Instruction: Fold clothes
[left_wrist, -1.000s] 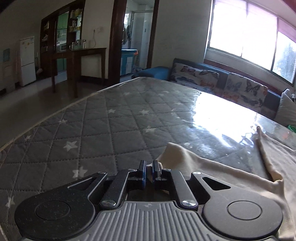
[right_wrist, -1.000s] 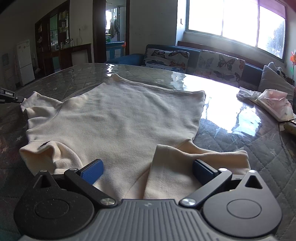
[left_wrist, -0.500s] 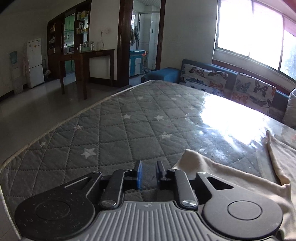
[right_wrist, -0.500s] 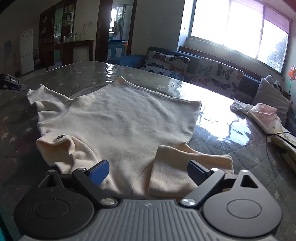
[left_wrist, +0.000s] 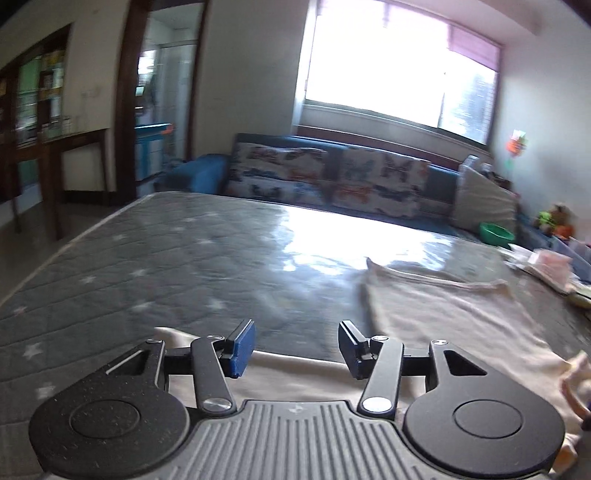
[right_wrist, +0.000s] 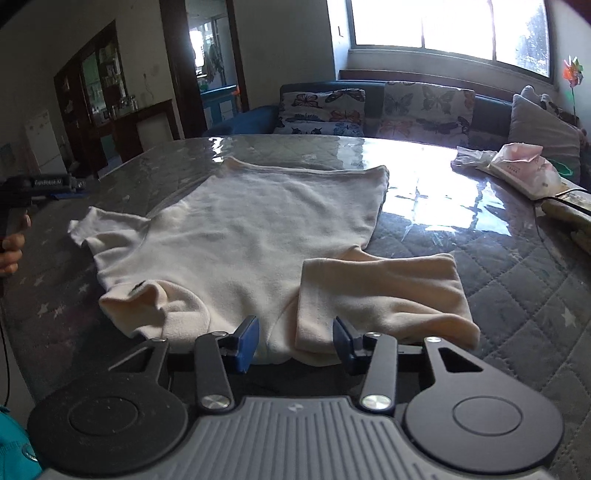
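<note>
A cream short-sleeved shirt (right_wrist: 266, 229) lies spread flat on the grey star-quilted mattress (right_wrist: 517, 266), collar toward me. My right gripper (right_wrist: 295, 341) is open, its blue pads (right_wrist: 248, 339) just above the shirt's near shoulder edge beside the right sleeve (right_wrist: 384, 284). My left gripper (left_wrist: 297, 347) is open and empty over the left sleeve (left_wrist: 295, 373); the shirt's body (left_wrist: 454, 317) stretches to its right. The left gripper's body also shows at the left edge of the right wrist view (right_wrist: 33, 188).
A pink packet and white cloth (right_wrist: 517, 162) lie at the mattress's far right edge. A butterfly-print sofa (right_wrist: 373, 107) stands behind under the bright window. The mattress's left edge (left_wrist: 55, 258) drops to the floor; a dark table (left_wrist: 55, 155) stands beyond.
My left gripper has let go of the left sleeve, opened, and swung to the right. My right gripper has narrowed its opening and drawn back slightly from the shirt.
</note>
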